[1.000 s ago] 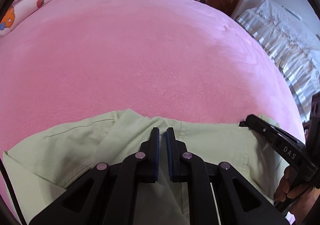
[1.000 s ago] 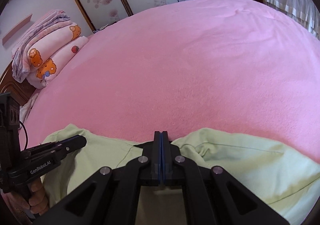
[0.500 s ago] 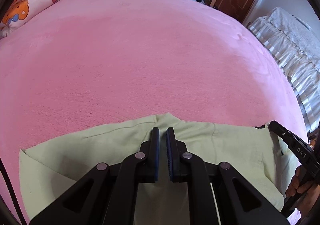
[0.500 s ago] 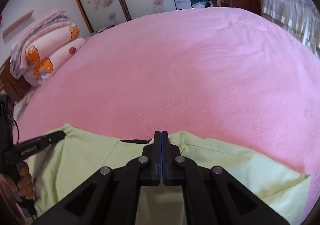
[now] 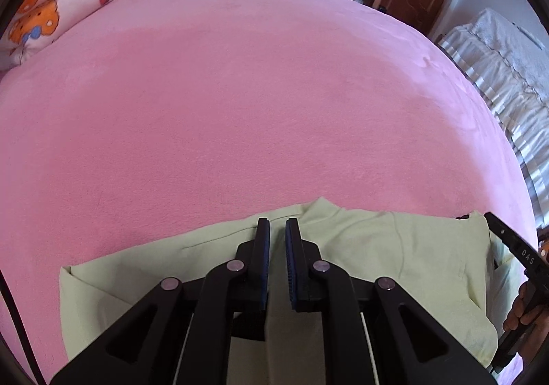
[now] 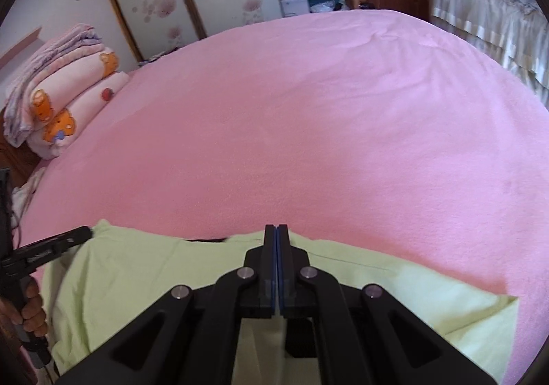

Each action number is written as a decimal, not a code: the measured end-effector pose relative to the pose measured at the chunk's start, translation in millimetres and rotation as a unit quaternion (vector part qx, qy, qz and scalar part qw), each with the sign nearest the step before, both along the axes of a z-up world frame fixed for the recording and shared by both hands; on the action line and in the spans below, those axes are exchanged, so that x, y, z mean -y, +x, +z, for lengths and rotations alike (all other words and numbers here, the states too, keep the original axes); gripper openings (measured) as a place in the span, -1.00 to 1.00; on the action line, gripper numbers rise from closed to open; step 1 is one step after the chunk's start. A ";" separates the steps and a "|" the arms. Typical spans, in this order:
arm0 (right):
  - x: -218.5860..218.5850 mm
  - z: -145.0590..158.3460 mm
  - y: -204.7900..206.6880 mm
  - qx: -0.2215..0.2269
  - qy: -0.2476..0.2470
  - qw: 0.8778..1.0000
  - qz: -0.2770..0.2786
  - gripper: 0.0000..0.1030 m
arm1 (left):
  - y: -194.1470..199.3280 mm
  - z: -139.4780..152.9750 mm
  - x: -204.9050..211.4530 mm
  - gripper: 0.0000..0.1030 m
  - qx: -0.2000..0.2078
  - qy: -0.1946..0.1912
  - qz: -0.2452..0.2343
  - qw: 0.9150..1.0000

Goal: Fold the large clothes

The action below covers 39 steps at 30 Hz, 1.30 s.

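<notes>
So my left gripper (image 5: 277,230) has its jaws nearly together, a thin gap, nothing pinched that I can see. The pale green garment (image 5: 394,248) lies on the pink bed (image 5: 240,110) under both. Right gripper (image 6: 276,234) jaws are pressed tight.

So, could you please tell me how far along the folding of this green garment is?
Early to midway, it seems. Done: the light green garment lies on the pink bedspread, with an edge already doubled over at its left. In hand: both tools, left and right, sit closed over its far edge; whether either pinches cloth is unclear. Left: further folds into a compact stack.
</notes>
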State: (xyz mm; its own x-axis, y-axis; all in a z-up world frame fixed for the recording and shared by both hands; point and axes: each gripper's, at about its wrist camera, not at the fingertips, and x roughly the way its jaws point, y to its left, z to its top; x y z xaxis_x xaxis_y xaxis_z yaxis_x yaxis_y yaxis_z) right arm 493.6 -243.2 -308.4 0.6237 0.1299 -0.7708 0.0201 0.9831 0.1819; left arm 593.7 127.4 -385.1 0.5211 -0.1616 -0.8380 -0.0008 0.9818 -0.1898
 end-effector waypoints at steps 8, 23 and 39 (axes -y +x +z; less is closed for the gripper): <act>19.9 -19.1 -1.4 -0.031 -0.006 0.999 -0.032 -1.00 | -4.2 -18.0 -8.9 -0.86 -0.010 0.045 0.008 0.999; 90.0 -12.2 -44.4 -0.077 -0.109 0.984 -0.120 -1.00 | -21.4 -14.5 -59.2 -0.88 -0.033 0.126 0.045 0.990; 84.0 79.9 -102.3 -0.024 -0.080 0.990 -0.117 -0.95 | -83.0 72.3 -72.8 -0.56 0.000 0.095 0.096 0.991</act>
State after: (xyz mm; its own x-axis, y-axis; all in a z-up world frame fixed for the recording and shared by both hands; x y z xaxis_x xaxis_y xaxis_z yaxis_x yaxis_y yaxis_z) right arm 391.2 -327.2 -228.5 0.5844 -0.1396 -0.7994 0.2552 0.9667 0.0178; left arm 510.6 200.2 -312.8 0.5267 0.1012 -0.8440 -0.1905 0.9817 -0.0012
